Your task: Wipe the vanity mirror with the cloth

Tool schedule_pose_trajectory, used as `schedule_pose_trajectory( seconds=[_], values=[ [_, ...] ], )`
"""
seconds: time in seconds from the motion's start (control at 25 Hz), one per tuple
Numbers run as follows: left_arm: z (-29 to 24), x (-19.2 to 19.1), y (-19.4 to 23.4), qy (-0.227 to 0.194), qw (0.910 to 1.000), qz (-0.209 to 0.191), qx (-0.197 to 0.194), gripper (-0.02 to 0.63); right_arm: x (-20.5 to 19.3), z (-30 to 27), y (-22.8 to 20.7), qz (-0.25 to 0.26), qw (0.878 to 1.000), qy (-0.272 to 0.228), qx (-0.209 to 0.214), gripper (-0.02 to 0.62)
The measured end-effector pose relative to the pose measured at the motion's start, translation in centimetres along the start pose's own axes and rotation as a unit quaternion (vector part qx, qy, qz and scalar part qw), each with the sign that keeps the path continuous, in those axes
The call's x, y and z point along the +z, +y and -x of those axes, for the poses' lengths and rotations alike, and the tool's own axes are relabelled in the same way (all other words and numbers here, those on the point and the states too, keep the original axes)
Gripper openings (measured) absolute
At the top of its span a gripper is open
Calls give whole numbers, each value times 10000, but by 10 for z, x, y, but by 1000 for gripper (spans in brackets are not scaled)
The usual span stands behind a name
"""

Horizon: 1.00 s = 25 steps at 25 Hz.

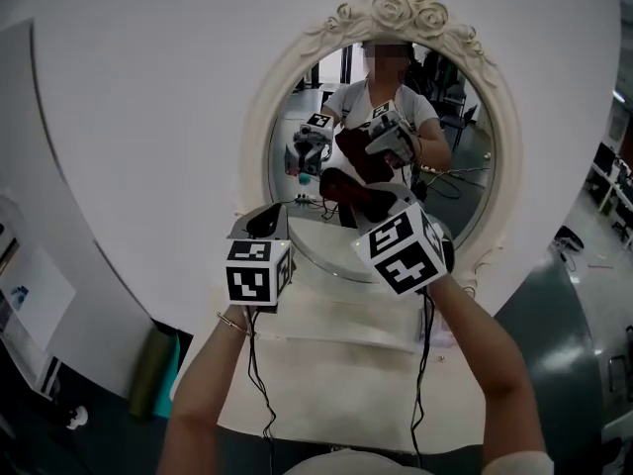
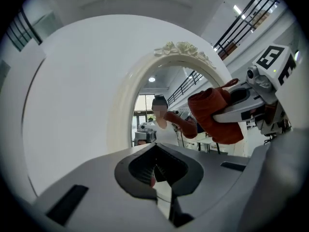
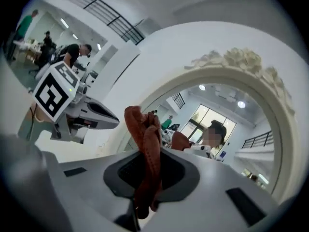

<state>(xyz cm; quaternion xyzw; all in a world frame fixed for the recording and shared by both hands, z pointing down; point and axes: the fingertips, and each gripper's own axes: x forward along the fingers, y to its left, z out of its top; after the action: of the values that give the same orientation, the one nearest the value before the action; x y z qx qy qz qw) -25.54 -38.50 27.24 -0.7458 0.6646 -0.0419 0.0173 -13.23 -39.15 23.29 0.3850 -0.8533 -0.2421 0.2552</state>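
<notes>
An oval vanity mirror (image 1: pixel 465 181) in a cream frame topped with carved roses stands upright on a white table (image 1: pixel 336 364). My right gripper (image 1: pixel 381 204) is shut on a rust-red cloth (image 1: pixel 356 196) and holds it close to the lower middle of the glass. In the right gripper view the cloth (image 3: pixel 147 144) sticks up, bunched between the jaws (image 3: pixel 147 173). The left gripper (image 1: pixel 265 223) hovers at the mirror's lower left rim, shut with nothing in it. From the left gripper view (image 2: pixel 157 170) the cloth (image 2: pixel 212 115) shows at the right. The glass reflects a person and both grippers.
A white curved panel (image 1: pixel 148 117) backs the mirror. A green and teal object (image 1: pixel 158 374) hangs at the table's left edge, with papers (image 1: pixel 30 305) further left. Black cables (image 1: pixel 259 384) run back from both grippers. Dark floor (image 1: pixel 564 334) lies to the right.
</notes>
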Motion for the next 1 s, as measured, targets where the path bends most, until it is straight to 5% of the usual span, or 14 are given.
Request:
schedule_pose_trajectory(
  seconds=[0.24, 0.48, 0.72, 1.0],
  values=[
    [-8, 57, 24, -325, 9994, -42, 135, 3, 62, -13, -43, 1400, 9860, 50, -906, 60],
    [-10, 103, 41, -623, 9978, -55, 203, 3, 114, -23, -67, 2830, 9396, 138, -1922, 60],
    [-11, 111, 58, -637, 9977, 54, 213, 3, 132, -37, -78, 3045, 9259, 279, -2216, 60],
    [-17, 79, 72, -406, 9985, 197, 302, 3, 124, -57, -58, 3337, 9148, 336, -2250, 60]
  ],
)
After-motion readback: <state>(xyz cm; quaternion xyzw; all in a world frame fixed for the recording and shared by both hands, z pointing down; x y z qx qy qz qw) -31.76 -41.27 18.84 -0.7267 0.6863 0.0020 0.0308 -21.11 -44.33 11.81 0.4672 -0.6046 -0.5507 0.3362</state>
